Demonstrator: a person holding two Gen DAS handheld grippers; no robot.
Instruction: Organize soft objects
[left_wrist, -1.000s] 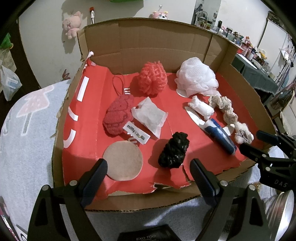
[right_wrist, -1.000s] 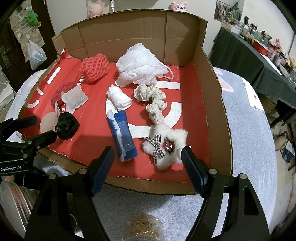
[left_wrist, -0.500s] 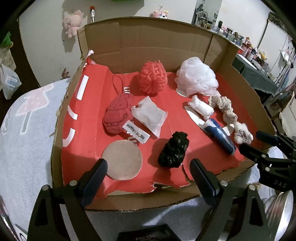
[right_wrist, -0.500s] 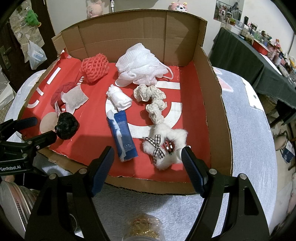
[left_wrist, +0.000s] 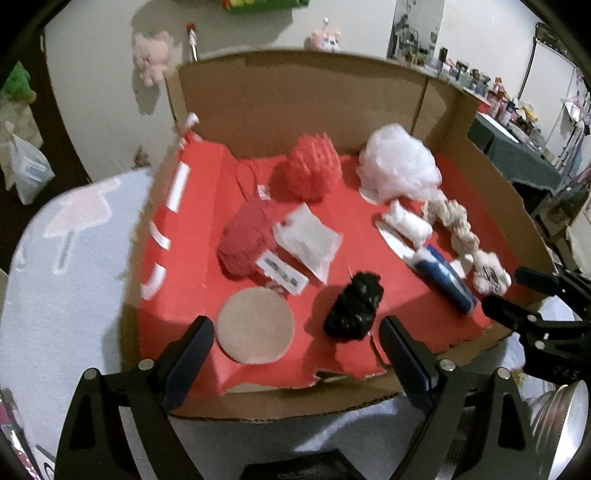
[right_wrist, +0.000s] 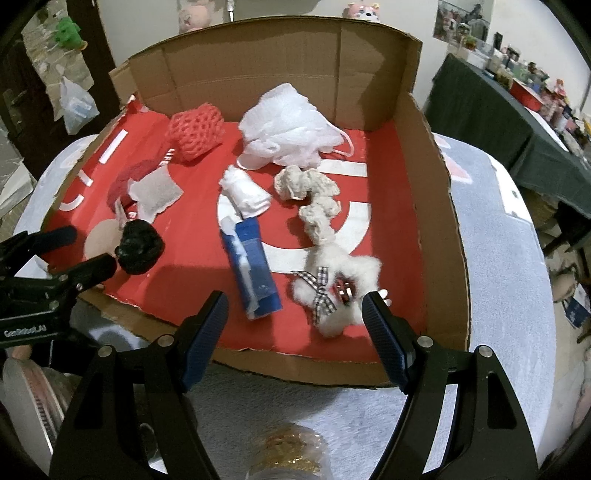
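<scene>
Pale fleecy cloth covers the table under a shallow cardboard tray lined in red (left_wrist: 177, 280). From the left wrist, the left gripper (left_wrist: 295, 347) hangs wide and empty at the near rim, by a round beige pad (left_wrist: 255, 325) and black crinkled scrunchie (left_wrist: 354, 306). From the right wrist, the right gripper (right_wrist: 295, 325) gapes empty before a white fluffy bow-trimmed clip (right_wrist: 340, 284) and blue tissue pack (right_wrist: 251, 266). Items lie scattered apart; whether sorting is beginning or finished is unclear.
</scene>
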